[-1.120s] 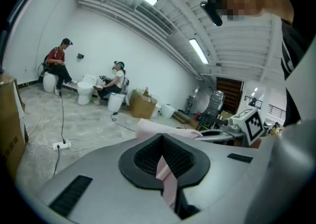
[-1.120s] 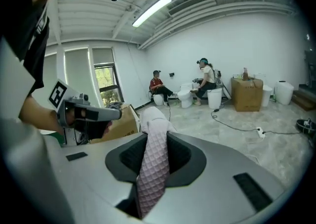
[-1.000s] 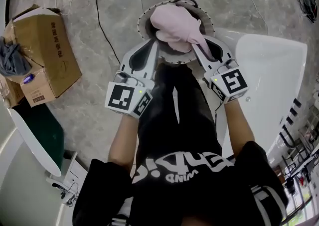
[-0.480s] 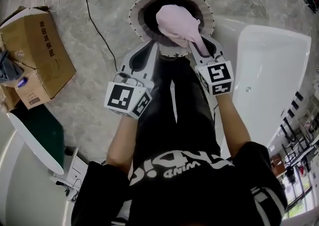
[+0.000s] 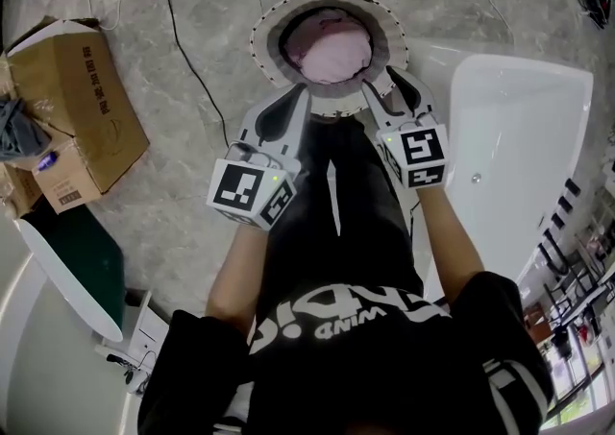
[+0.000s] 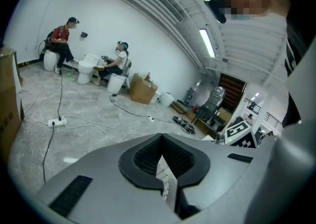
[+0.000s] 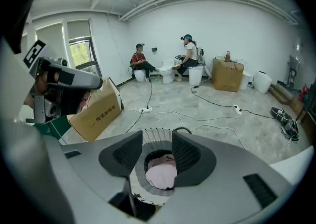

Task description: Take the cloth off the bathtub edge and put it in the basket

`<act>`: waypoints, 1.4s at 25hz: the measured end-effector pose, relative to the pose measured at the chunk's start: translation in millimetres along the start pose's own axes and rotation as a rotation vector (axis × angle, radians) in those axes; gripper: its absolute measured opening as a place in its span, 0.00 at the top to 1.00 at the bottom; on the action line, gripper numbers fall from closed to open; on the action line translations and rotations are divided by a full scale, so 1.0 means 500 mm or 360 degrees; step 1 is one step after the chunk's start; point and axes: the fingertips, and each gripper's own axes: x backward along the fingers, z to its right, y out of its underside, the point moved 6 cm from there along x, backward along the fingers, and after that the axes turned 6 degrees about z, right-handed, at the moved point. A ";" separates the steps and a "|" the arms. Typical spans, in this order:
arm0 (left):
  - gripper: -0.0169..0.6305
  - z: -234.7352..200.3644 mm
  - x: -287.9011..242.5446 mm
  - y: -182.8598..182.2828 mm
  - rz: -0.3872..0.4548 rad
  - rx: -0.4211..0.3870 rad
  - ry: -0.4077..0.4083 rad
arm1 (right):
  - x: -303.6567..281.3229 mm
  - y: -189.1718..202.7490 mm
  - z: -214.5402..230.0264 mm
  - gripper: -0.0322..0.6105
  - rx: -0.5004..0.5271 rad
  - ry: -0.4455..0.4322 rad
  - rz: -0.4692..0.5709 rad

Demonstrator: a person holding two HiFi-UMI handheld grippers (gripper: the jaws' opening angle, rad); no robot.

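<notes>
The jaws of the right gripper [image 7: 158, 141] are seen standing apart, having just been opening, and nothing is pressed between the pads. Through the gap the pink cloth [image 7: 162, 174] is seen lying ahead of and below the jaws, well clear of them. It is settled inside the round basket [image 5: 264, 35] and no longer on the bathtub [image 5: 519, 135].

The jaws of the left gripper [image 6: 162, 144] are drawn close, with only a narrow slit left between them. A sliver of the basket's dotted rim shows in that slit. Whether the rim is pinched or merely seen through the slit cannot be settled from these views.

In the head view both grippers are pointed away from the body toward the basket's near rim, the left at the rim's left side and the right at its right side. The right gripper is judged the nearer to the cloth, since its open gap is lined up on it.

The cloth is bunched into a rounded heap that fills the basket's bottom. No clear long axis can be made out, and no end is seen to point any way; at most it is spread slightly wider across than deep. The basket stands on the marble floor [image 5: 192, 174], just beside the bathtub's corner.

With the cloth inside, the placing is judged done. Only a straight withdrawal of the open right jaws up and back from the rim is thought to be called for.
</notes>
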 end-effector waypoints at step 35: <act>0.95 0.212 0.207 -0.346 0.0451 -0.0439 0.0078 | 0.384 -0.414 -0.093 0.93 -0.0099 -0.0155 0.0901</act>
